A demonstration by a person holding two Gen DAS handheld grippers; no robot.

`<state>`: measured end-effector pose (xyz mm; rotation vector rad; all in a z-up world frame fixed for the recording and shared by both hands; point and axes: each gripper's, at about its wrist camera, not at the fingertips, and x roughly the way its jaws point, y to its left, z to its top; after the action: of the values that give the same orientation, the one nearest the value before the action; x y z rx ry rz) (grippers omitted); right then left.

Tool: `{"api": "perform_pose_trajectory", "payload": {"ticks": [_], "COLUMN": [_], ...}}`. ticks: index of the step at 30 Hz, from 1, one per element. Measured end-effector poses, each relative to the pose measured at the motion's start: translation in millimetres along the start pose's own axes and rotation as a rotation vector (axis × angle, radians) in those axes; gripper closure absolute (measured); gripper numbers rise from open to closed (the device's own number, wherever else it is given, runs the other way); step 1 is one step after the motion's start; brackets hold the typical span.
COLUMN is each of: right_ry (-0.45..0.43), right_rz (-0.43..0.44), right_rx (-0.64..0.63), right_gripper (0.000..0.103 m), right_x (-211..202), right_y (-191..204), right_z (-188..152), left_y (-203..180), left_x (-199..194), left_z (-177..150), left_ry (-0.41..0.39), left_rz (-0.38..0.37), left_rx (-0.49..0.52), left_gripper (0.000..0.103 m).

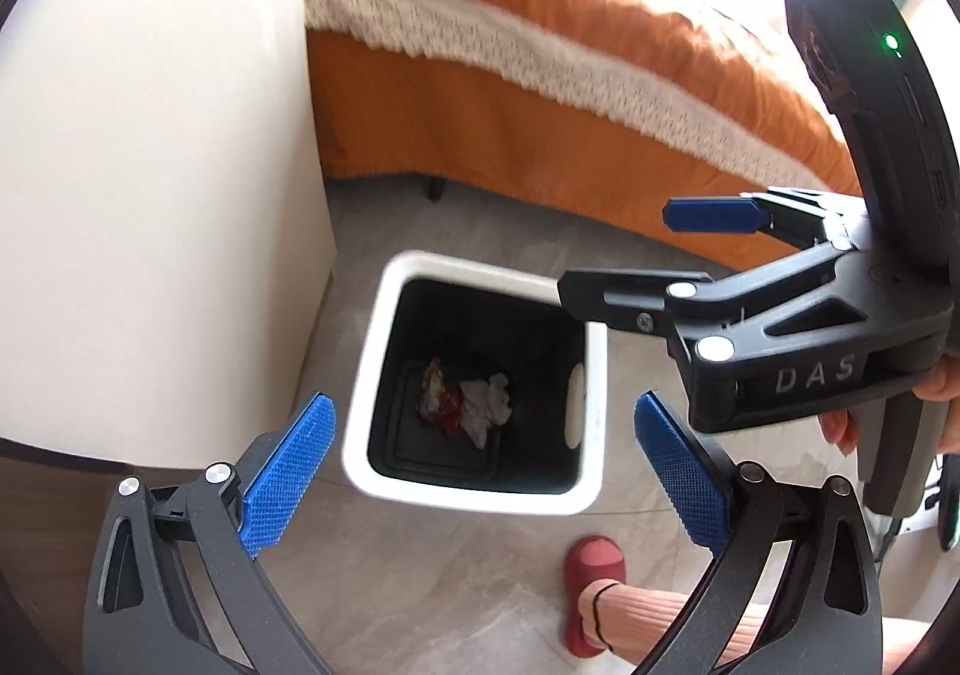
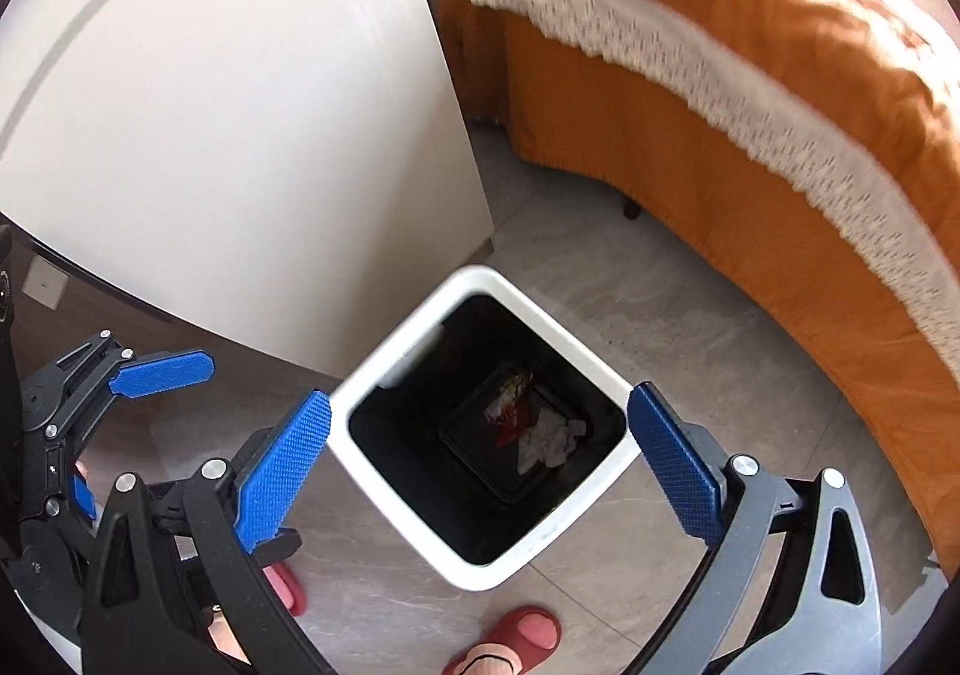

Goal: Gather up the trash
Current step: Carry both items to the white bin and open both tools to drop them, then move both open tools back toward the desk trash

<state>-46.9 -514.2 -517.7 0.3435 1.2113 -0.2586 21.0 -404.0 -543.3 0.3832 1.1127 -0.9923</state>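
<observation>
Both the left gripper (image 1: 483,471) and right gripper (image 2: 480,453), jaws spread and empty, hang above the white bin (image 1: 591,375), frame centre; crumpled tissue (image 1: 487,405) and wrapper (image 1: 435,396) lie inside. Collection appears nearly complete.

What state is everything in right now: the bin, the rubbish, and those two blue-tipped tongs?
Trash bin: upright on the floor, uncovered.
Crumpled white tissue: lying at the bin's bottom.
Red snack wrapper: crumpled, at the bottom beside the tissue.
Left tongs: open, empty, above the bin.
Right tongs: open, empty, above the bin.
</observation>
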Motion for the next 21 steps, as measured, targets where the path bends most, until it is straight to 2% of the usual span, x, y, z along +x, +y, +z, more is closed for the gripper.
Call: {"api": "perform_pose_trajectory", "payload": {"ticks": [5, 14, 21], "right_ry": [-0.046, -0.205, -0.289], "right_rz": [-0.018, -0.042, -0.031], "right_rx": [0.002, -0.027, -0.098], "right_gripper": [0.004, 0.004, 0.004], "right_x": [-63.7, -189.2, -252.9], "right_y": [28.9, 86.3, 129.4], "right_z": [18.0, 54.0, 70.9], "left_y": [-2.3, -10.8, -11.1], "left_x": [-63.9, -195.7, -266.8], "left_z": [20.0, 45.6, 51.3], "left_ry": [-0.043, -0.182, -0.264], "left_rz": [0.007, 0.001, 0.000], "left_rx": [-0.005, -0.040, -0.064], "left_gripper": [0.005, 0.005, 0.005]}}
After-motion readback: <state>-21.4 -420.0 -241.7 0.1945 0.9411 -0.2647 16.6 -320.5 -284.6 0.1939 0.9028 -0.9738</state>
